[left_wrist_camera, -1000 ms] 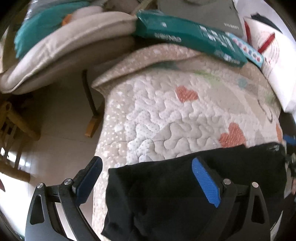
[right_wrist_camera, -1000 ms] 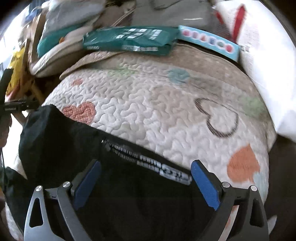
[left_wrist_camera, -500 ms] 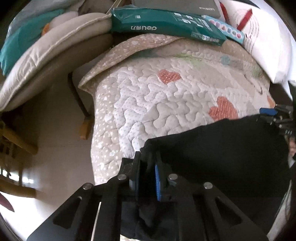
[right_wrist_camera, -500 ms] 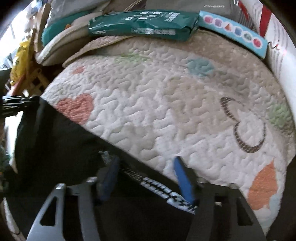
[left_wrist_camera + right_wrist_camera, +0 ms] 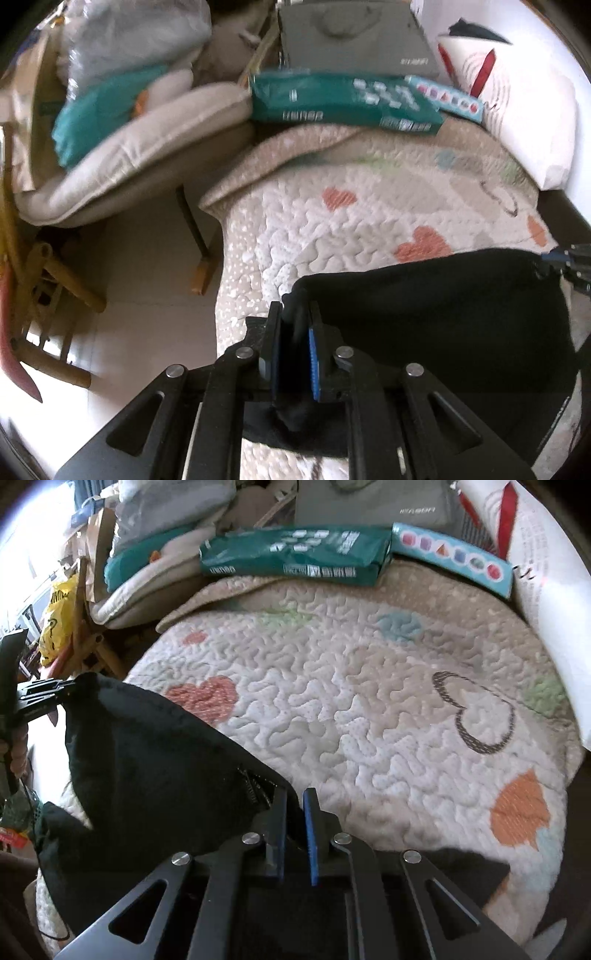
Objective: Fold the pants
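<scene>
Black pants (image 5: 443, 314) lie across the near part of a quilted heart-print bed cover (image 5: 369, 229). My left gripper (image 5: 295, 314) is shut on the pants' left corner, with cloth bunched between its blue pads. My right gripper (image 5: 294, 797) is shut on the pants (image 5: 155, 760) at the right corner, beside a small label. The fabric edge stretches between the two grippers, lifted slightly off the cover. The right gripper's tip shows at the right edge of the left wrist view (image 5: 569, 258). The left gripper shows at the left edge of the right wrist view (image 5: 37, 694).
A green package (image 5: 295, 554), a light blue box (image 5: 450, 561) and a grey bag (image 5: 373, 502) lie at the far end of the bed. A white pillow (image 5: 517, 110) is at the far right. A cushioned chair (image 5: 129, 155) and bare floor (image 5: 140, 277) are to the left.
Both grippers were open over the pants' edge a second ago. They have closed on the fabric, left first, and now hold the corners pulled slightly up and toward me.
</scene>
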`<state>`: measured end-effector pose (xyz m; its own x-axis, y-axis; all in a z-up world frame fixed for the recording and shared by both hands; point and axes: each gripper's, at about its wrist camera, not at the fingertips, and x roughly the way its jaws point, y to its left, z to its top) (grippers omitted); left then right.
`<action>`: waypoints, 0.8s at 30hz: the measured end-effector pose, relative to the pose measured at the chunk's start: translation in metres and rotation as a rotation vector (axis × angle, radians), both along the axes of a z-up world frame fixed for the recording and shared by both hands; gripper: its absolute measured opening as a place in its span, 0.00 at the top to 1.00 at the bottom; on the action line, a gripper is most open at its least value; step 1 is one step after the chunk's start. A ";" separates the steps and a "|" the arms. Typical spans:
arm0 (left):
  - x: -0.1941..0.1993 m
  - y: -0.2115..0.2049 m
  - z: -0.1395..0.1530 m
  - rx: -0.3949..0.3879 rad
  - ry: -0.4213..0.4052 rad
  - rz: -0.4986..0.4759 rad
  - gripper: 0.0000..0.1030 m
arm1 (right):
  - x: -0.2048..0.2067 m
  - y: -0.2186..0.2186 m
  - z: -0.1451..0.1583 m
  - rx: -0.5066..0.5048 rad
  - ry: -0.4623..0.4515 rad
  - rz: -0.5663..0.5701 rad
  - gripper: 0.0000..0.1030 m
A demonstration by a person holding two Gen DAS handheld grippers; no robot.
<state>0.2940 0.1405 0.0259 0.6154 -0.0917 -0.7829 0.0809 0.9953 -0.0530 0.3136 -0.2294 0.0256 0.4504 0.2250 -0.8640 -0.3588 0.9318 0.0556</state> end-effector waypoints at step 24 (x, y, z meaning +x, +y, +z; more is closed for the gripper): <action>-0.237 -0.039 -0.041 0.290 0.023 -0.069 0.78 | -0.247 0.009 -0.029 -0.020 0.158 0.009 0.91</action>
<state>0.0574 0.1015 -0.0150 0.5971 0.0962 -0.7964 0.1515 0.9614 0.2297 0.0663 -0.2206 -0.0030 0.3066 0.2102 -0.9283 -0.3553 0.9301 0.0933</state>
